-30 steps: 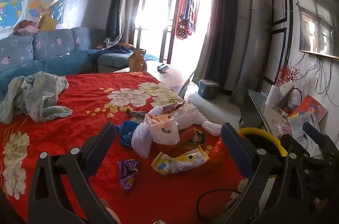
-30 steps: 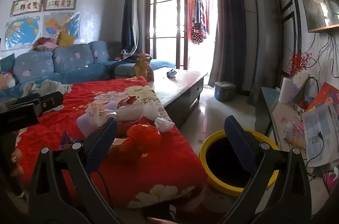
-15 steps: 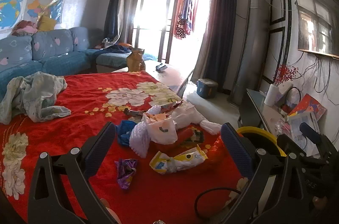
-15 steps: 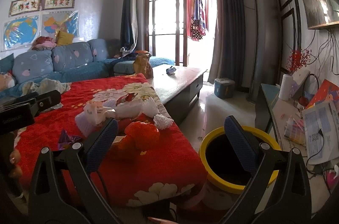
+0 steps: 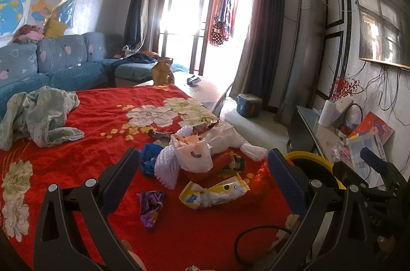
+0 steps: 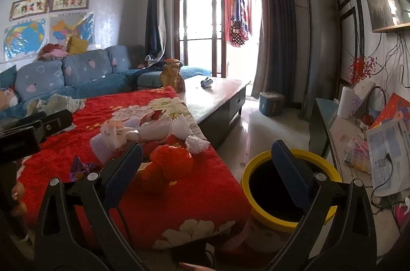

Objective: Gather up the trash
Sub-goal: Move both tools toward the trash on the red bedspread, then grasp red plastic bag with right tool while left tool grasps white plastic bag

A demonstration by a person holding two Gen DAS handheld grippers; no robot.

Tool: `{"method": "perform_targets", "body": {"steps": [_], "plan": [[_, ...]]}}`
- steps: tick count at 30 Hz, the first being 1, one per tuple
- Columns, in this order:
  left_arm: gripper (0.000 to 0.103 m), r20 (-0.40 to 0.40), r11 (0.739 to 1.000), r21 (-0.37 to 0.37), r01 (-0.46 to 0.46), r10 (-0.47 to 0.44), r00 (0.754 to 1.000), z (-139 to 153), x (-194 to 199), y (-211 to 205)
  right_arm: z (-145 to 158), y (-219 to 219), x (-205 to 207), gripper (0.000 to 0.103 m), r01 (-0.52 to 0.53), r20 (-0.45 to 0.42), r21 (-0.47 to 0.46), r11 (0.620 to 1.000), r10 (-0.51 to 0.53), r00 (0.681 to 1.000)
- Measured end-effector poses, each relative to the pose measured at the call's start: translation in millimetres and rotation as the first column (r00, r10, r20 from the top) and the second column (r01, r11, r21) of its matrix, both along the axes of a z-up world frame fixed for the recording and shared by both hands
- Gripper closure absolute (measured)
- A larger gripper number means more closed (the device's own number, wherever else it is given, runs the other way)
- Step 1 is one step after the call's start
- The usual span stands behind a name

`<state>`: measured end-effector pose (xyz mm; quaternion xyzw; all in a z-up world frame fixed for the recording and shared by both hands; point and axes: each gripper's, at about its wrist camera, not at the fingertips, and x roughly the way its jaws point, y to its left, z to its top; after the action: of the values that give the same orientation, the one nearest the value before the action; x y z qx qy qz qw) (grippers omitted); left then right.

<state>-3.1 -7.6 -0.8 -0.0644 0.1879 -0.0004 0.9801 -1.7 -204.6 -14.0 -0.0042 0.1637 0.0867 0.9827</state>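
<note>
Both my left tongs (image 5: 203, 175) and right tongs (image 6: 206, 167) gape wide and empty; all the trash (image 5: 194, 155) lies beside the bin (image 6: 287, 190), nothing collected.

Light: glare through the glass balcony doors (image 5: 205, 22), upper centre.
Curtains: dark drapes (image 6: 274, 22) flanking them.
Left: blue sofa (image 5: 59, 63), maps (image 6: 28, 38) on the wall above.
Right: tall grey air conditioner (image 5: 299, 55).
Floor: pale tiles (image 6: 266, 132).
</note>
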Motion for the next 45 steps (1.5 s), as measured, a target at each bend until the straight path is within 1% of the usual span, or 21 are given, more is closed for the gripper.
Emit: {"method": "perform_targets", "body": {"steps": [12,18,27,31,37,45], "plan": [[0.006,-0.015,1.0,0.003,0.021,-0.021,1.0,-7,3,-1,-3,-1,3,0.011,0.011,-0.023,0.006,1.0,-0.01,1.0],[0.006,-0.015,0.999,0.009,0.052,-0.052,0.999,-12,7,-5,-6,-7,6,0.011,0.031,-0.033,0.009,0.999,-0.031,0.999],[0.006,-0.046,0.997,-0.012,0.078,-0.079,0.996,-15,30,-12,-10,-20,20,0.011,0.06,-0.069,0.024,0.998,-0.058,0.996],[0.006,-0.061,0.996,-0.024,0.082,-0.084,0.995,-14,45,-12,-12,-26,29,0.011,0.065,-0.105,0.031,0.997,-0.061,0.993],[0.006,-0.121,0.991,-0.045,0.122,-0.127,0.984,-21,76,-6,-19,-30,42,0.011,0.045,-0.156,0.044,0.998,-0.038,0.987],[0.006,-0.214,0.997,-0.043,0.065,-0.073,0.974,-33,109,16,-31,-14,69,0.011,-0.027,-0.241,0.065,0.998,0.041,0.97]]}}
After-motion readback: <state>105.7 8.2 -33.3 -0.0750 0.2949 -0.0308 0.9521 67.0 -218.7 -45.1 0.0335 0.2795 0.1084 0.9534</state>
